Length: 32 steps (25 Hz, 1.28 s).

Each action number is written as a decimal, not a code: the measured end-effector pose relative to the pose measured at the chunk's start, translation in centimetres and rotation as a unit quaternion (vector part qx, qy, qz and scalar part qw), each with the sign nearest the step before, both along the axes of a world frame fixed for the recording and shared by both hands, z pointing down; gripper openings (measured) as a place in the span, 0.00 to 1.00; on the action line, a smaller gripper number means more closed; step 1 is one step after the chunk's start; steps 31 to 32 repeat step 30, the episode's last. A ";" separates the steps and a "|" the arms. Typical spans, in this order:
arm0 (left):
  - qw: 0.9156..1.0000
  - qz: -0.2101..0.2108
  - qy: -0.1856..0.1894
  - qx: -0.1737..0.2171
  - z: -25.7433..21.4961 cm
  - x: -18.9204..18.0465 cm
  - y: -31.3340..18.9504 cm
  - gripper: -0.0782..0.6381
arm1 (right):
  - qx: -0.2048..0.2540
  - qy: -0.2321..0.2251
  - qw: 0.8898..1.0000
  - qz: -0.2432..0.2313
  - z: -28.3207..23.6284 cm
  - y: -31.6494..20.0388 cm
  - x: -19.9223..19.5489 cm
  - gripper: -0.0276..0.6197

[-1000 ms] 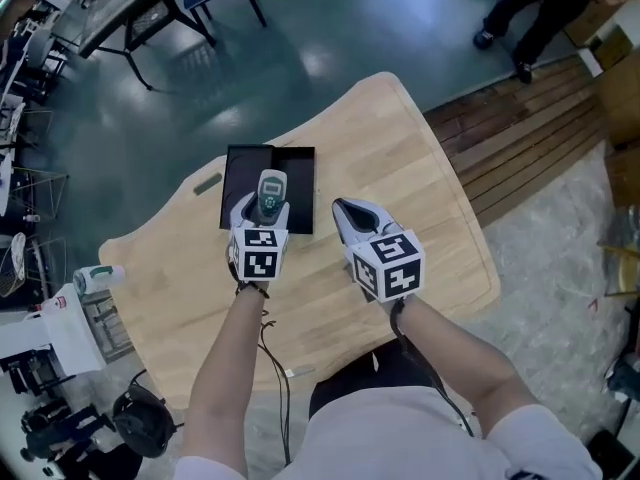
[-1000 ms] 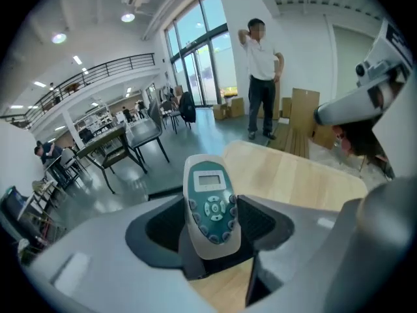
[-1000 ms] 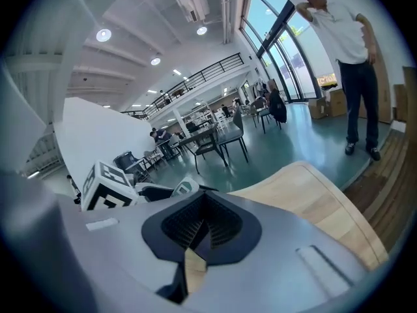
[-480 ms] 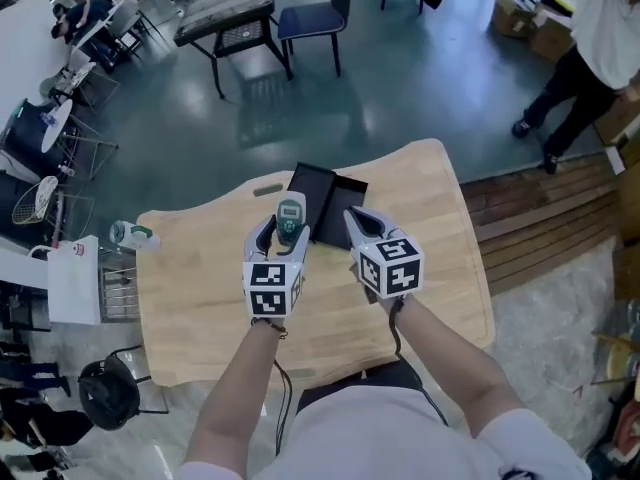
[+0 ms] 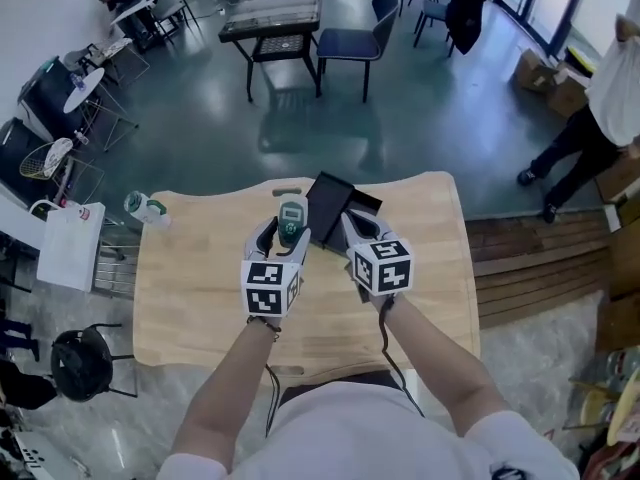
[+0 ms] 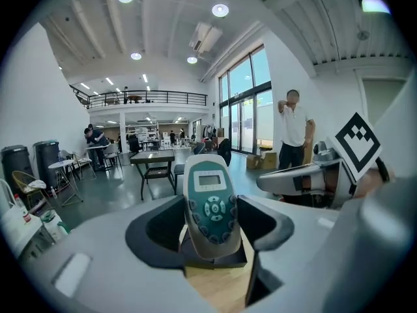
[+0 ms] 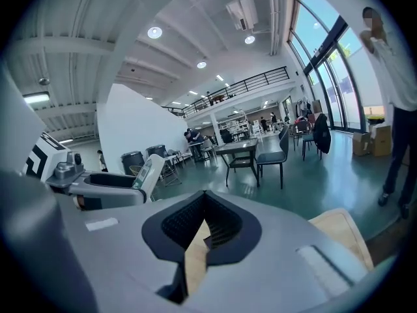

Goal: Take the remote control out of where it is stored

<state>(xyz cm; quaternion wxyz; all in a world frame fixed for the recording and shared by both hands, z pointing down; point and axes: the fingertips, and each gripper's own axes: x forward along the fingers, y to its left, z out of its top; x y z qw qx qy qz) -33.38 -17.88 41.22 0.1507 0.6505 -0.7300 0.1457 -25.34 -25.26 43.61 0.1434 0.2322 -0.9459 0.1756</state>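
Note:
The remote control (image 6: 210,204), white with a teal face, a small screen and round buttons, stands upright between the jaws of my left gripper (image 6: 208,223), which is shut on it. In the head view the remote control (image 5: 290,218) sticks up from my left gripper (image 5: 282,236), lifted just left of the black open box (image 5: 330,201) on the wooden table (image 5: 190,278). My right gripper (image 5: 352,230) sits beside the box with its jaws shut and nothing between them (image 7: 203,230). The left gripper and remote (image 7: 146,168) show at the left of the right gripper view.
A bottle (image 5: 146,208) lies at the table's far left corner. Dark tables and chairs (image 5: 285,28) stand on the grey floor beyond. A person (image 5: 600,108) stands at the right, near a wooden deck (image 5: 540,258). A white bag (image 5: 62,243) stands left of the table.
The head view has swung upward, so the table and box now sit lower and more of the room shows. My left gripper keeps the remote raised; both grippers stay close together.

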 end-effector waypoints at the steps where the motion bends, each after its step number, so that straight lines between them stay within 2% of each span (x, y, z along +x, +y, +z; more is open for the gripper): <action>1: 1.000 0.000 0.000 0.001 -0.1 -0.1 0.1 0.47 | 0.002 0.002 1.000 -0.001 0.0 0.1 -0.1 0.08; 15: 1.000 -0.003 0.007 0.004 0.1 -0.7 1.0 0.47 | 0.015 0.011 1.000 -0.014 -0.3 1.5 -1.5 0.08; 32: 1.000 -0.004 0.015 0.002 0.3 -0.7 1.3 0.47 | 0.014 0.008 1.000 -0.015 -0.3 2.2 -1.0 0.08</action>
